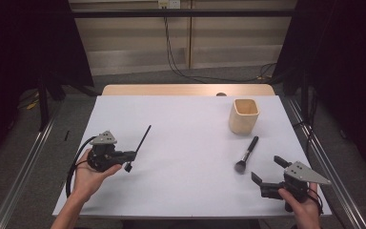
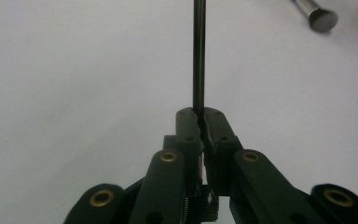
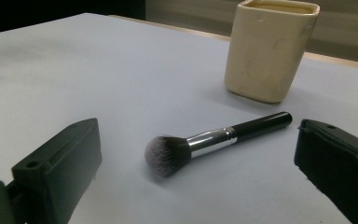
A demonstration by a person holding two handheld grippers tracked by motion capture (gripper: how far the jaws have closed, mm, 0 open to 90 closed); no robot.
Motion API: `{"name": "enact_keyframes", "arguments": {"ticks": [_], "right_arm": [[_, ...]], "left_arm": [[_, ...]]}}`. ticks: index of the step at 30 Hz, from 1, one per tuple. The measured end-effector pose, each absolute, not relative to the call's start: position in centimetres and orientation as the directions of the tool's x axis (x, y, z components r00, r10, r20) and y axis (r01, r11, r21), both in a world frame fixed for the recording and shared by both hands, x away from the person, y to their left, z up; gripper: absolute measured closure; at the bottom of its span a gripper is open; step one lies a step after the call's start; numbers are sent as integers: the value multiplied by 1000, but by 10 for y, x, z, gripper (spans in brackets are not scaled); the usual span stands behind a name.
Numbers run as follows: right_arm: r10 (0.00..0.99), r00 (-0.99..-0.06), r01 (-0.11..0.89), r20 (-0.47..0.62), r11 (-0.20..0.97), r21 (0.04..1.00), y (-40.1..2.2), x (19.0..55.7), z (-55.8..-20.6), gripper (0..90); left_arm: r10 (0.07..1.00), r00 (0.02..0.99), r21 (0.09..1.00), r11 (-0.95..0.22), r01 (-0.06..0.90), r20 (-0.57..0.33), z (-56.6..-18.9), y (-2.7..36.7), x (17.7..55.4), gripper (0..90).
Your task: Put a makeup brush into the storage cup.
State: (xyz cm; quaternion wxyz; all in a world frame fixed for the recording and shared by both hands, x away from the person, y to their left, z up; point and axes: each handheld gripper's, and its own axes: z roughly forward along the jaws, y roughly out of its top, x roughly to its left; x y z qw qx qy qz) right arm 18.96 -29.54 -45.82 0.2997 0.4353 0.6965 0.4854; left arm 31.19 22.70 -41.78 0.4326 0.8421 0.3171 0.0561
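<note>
Black thin stick (image 1: 143,138) clamped in left gripper (image 1: 129,160), pointing forward; right gripper (image 1: 268,170) wide.

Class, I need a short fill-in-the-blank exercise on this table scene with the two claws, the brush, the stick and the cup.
1. The left claw is shut on a thin black ____.
2. The right claw has its jaws ____.
3. The brush lies flat on the table, between the right claw and the ____.

Missing words: stick; open; cup
</note>
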Motion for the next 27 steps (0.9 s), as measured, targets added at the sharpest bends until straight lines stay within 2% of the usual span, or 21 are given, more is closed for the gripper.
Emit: {"name": "enact_keyframes", "arguments": {"ticks": [13, 27], "right_arm": [[891, -453, 308, 11, 145, 940, -293, 189, -457, 3], [859, -510, 303, 47, 129, 944, -285, 190, -456, 2]], "left_arm": [[501, 839, 818, -377, 433, -213, -418, 218, 301, 858], [406, 887, 835, -392, 385, -218, -412, 192, 285, 859]]}}
